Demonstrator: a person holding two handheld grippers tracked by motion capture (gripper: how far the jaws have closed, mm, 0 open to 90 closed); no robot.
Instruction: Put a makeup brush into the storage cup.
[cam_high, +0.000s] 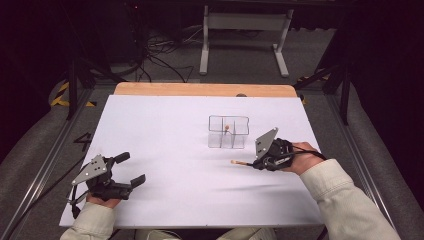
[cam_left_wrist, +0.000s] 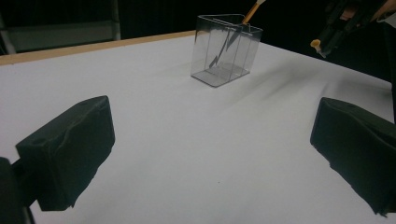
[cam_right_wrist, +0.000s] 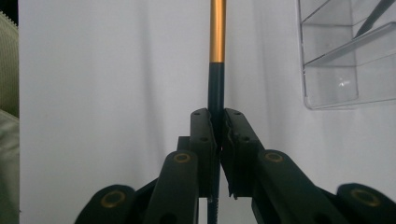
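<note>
A clear divided container (cam_high: 228, 132) (cam_left_wrist: 225, 51) (cam_right_wrist: 348, 51) stands on the white table (cam_high: 165, 130), right of centre. A thin brush (cam_high: 226, 128) (cam_left_wrist: 252, 10) leans inside it, its orange end sticking out. My right gripper (cam_high: 254, 164) (cam_right_wrist: 218, 116) (cam_left_wrist: 343, 23) hovers just right of the container, shut on a second brush (cam_right_wrist: 217, 32) (cam_high: 239, 162) with a dark lower shaft and a gold upper part. That brush points left, away from the hand. My left gripper (cam_high: 131, 169) (cam_left_wrist: 212, 154) rests at the table's near left, open, with nothing between its fingers.
A wooden strip (cam_high: 205, 89) runs along the table's far edge. Beyond it are a white metal stand (cam_high: 245, 30) and cables on the floor. Bare white table lies between the two grippers and left of the container.
</note>
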